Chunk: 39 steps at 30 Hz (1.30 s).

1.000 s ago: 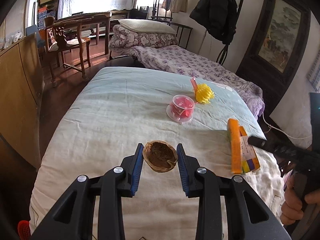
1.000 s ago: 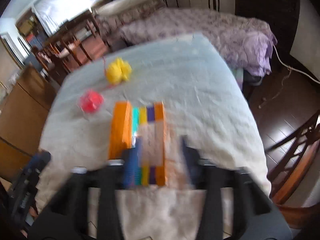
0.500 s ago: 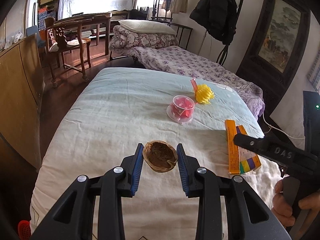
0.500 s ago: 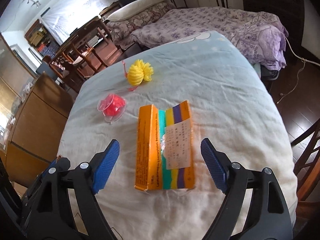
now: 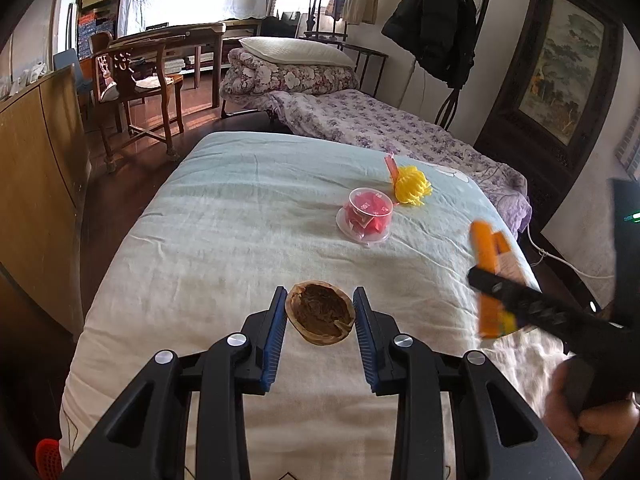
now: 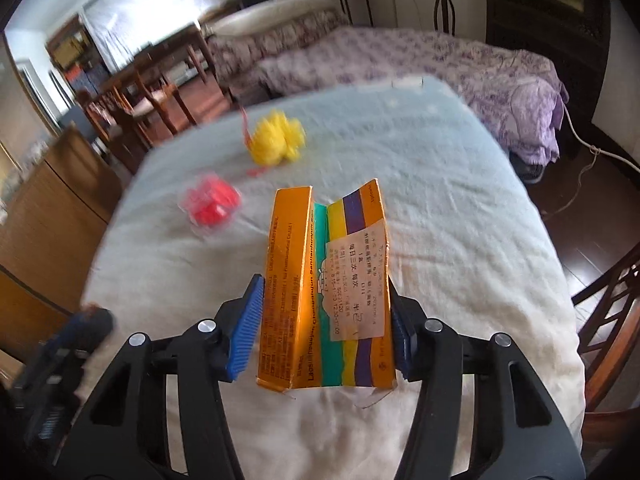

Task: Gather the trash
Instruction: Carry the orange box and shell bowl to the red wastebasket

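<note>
My left gripper (image 5: 320,312) has its fingers (image 5: 276,332) closed on a walnut half-shell (image 5: 320,312). The blue pads stand on both sides of the shell and seem to press its edges, and the hollow brown inside faces up. It is low over the near part of the bed (image 5: 240,232), which has a pale blue and cream quilt; whether the shell rests on the quilt or is lifted off it I cannot tell.

My right gripper (image 6: 326,332) is closing its fingers (image 6: 246,332) around a flattened medicine box (image 6: 324,292), orange with green, yellow and purple stripes and a white printed label. The box is between the pads and folded along its length like a low roof. The right pad touches its edge. The left pad is just beside the orange side, and I cannot tell if it already presses. In the left wrist view the box (image 5: 494,276) appears blurred at the right edge of the bed, with my right hand (image 5: 580,428) on the handle below it.

Farther on the quilt there is a clear plastic cup (image 5: 366,216) with red pieces inside, and just behind it a yellow pompom (image 5: 412,186) with a red strip.
</note>
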Motion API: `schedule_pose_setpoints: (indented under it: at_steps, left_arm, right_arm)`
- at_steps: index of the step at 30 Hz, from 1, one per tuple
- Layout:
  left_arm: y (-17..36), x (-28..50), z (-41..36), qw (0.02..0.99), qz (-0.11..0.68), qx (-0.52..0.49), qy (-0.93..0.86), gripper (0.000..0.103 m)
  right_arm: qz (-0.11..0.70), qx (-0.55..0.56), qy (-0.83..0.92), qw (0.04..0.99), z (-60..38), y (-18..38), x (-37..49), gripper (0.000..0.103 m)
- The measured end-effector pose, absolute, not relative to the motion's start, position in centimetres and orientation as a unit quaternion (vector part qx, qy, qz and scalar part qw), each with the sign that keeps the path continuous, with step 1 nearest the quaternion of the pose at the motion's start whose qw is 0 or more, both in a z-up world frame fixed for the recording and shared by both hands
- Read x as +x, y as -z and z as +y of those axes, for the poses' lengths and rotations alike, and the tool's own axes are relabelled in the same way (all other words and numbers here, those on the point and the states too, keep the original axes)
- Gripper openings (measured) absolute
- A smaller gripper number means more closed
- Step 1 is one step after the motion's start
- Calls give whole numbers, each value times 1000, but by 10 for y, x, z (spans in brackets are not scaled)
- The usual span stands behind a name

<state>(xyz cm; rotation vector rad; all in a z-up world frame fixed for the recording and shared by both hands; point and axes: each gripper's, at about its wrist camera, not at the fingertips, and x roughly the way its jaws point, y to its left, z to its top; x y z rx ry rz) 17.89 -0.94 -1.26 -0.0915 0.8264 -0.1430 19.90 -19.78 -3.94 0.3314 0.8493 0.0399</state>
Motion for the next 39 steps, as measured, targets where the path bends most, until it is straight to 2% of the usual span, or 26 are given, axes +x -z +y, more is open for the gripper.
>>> schedule_pose_setpoints:
  at_steps: [23,39]
  left_arm:
    - [21,168,-6,910,407,-50,64,33]
    - [-1,88,14,915,383,-88,96,33]
  right_arm:
    - [409,190,-42,891,-206,37,165,57]
    - [386,209,-78,895,-206,47,94,57]
